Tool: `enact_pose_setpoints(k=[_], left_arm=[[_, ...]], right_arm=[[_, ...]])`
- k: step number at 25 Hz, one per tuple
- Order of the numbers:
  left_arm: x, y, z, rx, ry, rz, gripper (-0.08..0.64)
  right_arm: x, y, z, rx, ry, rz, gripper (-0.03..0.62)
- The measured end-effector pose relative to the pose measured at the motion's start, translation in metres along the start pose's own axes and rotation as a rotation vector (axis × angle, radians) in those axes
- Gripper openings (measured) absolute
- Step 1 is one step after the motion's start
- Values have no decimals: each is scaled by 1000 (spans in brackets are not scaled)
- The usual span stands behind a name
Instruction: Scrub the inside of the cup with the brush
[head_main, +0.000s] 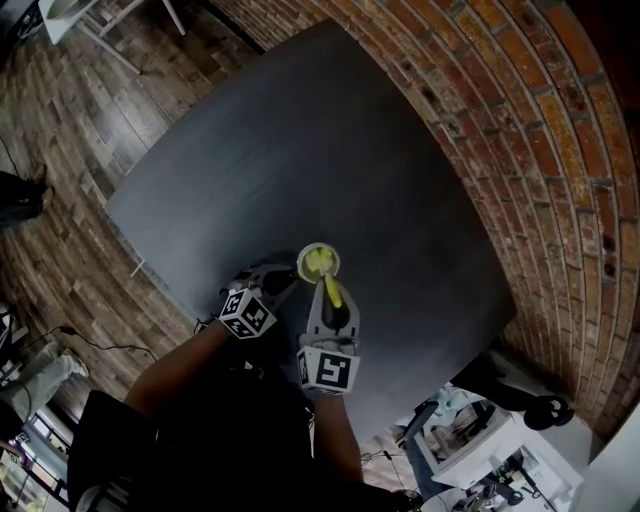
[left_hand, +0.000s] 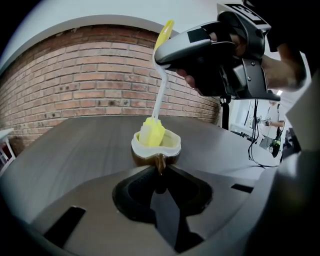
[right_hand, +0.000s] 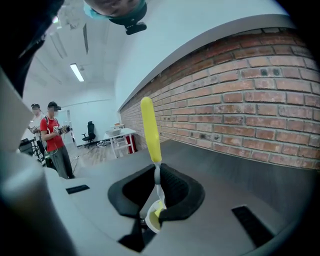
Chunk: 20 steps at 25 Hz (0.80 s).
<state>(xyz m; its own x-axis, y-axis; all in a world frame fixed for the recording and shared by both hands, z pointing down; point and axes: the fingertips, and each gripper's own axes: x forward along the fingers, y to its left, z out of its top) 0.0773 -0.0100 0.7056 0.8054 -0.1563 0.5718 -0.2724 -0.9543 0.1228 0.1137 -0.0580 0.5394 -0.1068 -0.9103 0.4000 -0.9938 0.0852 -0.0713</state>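
A small brown cup (head_main: 318, 263) with a cream inside stands on the dark table (head_main: 330, 150), near its front edge. My left gripper (left_hand: 160, 169) is shut on the cup's handle (left_hand: 160, 162); in the head view the left gripper (head_main: 278, 281) sits just left of the cup. My right gripper (right_hand: 157, 181) is shut on the white stem of a yellow brush (right_hand: 149, 129). The brush head (left_hand: 151, 132) is down inside the cup (left_hand: 156, 145), while the right gripper (head_main: 331, 306) hovers above and to the near side. Below the right jaws, part of the cup's rim (right_hand: 151, 220) shows.
A brick wall (head_main: 520, 130) runs along the table's right side. The table's front edge (head_main: 420, 400) lies close to me. Wooden floor (head_main: 60, 120) is on the left. Two people (right_hand: 50, 135) stand far off, near a white desk (right_hand: 119, 135) and a chair (right_hand: 90, 131).
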Motion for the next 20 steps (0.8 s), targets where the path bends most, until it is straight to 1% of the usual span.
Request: enact_pose_setpoints(k=[5,10,15,20], left_arm=[[-2,2,-1,8,0,3,83],[-3,1,-2,11,3,5,83],[-5,1,-4,10,3,7,83],[-4,0,-4,7,4,10,83]], right_arm=[[-4,10,-3,10,28,63,52],[-14,13,-9,1,109,110,52],[-21,2,-13,-22,222,79,50],[-26,6,-16,-106,299,66,49]])
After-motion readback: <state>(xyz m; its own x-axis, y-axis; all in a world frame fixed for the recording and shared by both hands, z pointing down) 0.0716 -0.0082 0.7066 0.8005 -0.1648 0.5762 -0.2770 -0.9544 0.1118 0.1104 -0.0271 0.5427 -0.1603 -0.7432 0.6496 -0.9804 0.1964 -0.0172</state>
